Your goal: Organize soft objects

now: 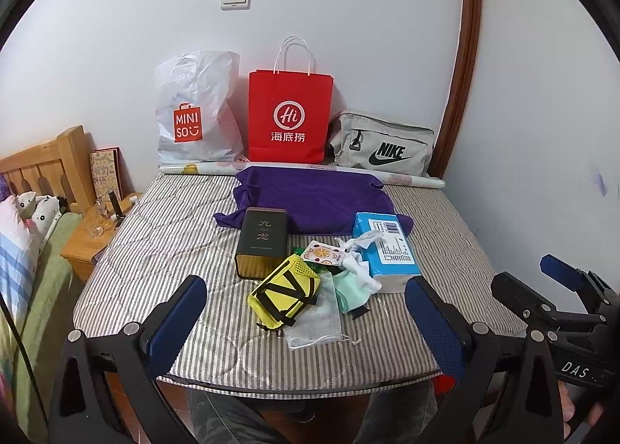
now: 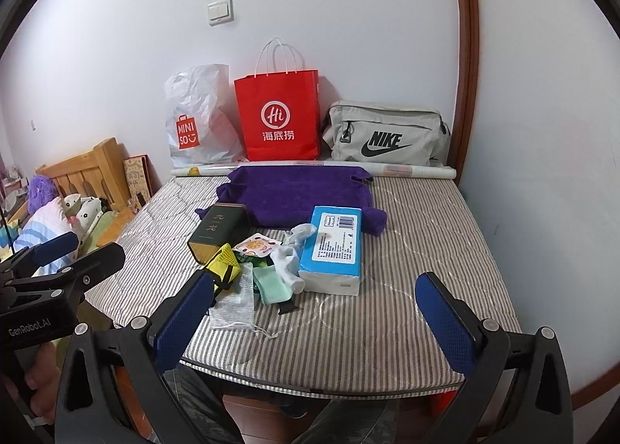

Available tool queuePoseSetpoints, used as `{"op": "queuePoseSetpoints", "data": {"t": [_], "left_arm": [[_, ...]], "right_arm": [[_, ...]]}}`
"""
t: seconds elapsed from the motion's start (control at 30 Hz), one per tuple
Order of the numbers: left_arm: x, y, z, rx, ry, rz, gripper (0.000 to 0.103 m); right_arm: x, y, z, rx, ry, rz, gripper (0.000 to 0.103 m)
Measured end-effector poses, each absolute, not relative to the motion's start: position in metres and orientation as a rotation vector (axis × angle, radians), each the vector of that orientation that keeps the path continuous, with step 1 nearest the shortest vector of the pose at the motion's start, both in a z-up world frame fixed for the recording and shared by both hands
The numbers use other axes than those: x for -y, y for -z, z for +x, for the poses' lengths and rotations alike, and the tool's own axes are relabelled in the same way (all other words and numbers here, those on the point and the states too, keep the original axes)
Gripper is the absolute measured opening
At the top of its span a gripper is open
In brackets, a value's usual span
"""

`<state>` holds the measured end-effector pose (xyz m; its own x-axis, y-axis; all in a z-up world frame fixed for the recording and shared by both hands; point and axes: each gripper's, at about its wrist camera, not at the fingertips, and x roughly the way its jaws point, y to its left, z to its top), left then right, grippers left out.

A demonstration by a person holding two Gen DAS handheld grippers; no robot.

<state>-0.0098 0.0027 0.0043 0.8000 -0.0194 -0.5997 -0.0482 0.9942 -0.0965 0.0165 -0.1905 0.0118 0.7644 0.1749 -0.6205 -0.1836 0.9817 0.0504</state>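
both grippers, left gripper (image 1: 306, 322) and right gripper (image 2: 314, 322), hang wide open and empty just in front of the yellow pouch (image 1: 285, 295), tissue pack (image 1: 387, 246) right beside it

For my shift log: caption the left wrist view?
Open left tool hovers before a clutter pile beside the tissue pack on the striped mattress.

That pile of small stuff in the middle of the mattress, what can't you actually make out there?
- green item: left wrist view, mostly hidden under the yellow pouch and orange-print packet.
- yellow pouch: right wrist view, largely blocked by the right gripper.
- tissue pack label: both views, print too small to read.
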Motion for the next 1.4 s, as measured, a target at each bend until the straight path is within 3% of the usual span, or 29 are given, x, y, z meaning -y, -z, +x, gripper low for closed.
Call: {"op": "queuePoseSetpoints", "data": {"t": [1.4], "left_arm": [[-0.006,-0.01,-0.016,-0.636,-0.014,-0.096,0.103]], "right_arm": [[0.192,-0.022,0.009,-0.658,-0.204,-0.009,0.102]]}}
